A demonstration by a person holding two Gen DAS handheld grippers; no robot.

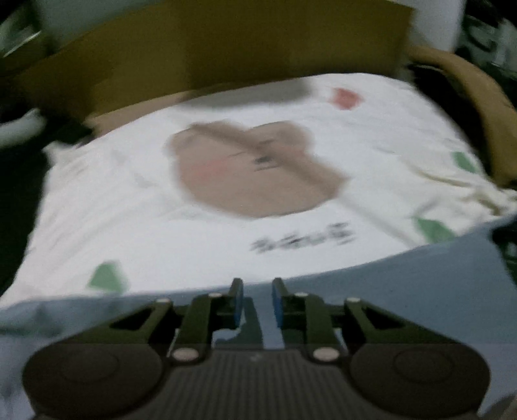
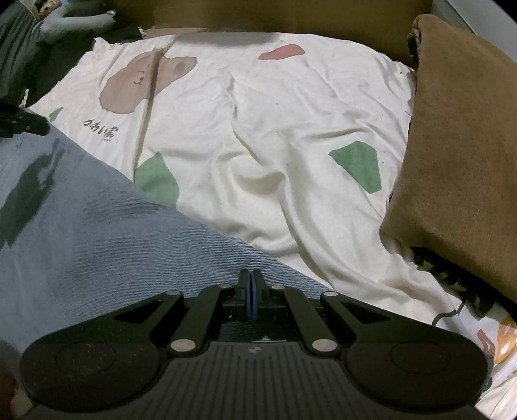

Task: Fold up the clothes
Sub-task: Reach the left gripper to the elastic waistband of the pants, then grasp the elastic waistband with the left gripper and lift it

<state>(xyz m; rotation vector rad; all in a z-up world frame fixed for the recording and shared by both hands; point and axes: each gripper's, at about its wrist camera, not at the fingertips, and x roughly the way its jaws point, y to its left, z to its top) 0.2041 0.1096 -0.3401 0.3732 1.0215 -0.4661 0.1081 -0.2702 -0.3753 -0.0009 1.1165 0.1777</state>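
A cream sheet (image 2: 290, 129) printed with a brown bear (image 2: 142, 80), green leaf shapes (image 2: 358, 166) and a pink patch (image 2: 281, 51) covers the bed, with a brown cushion (image 2: 458, 155) along its right edge and a cardboard wall (image 2: 274, 14) behind.
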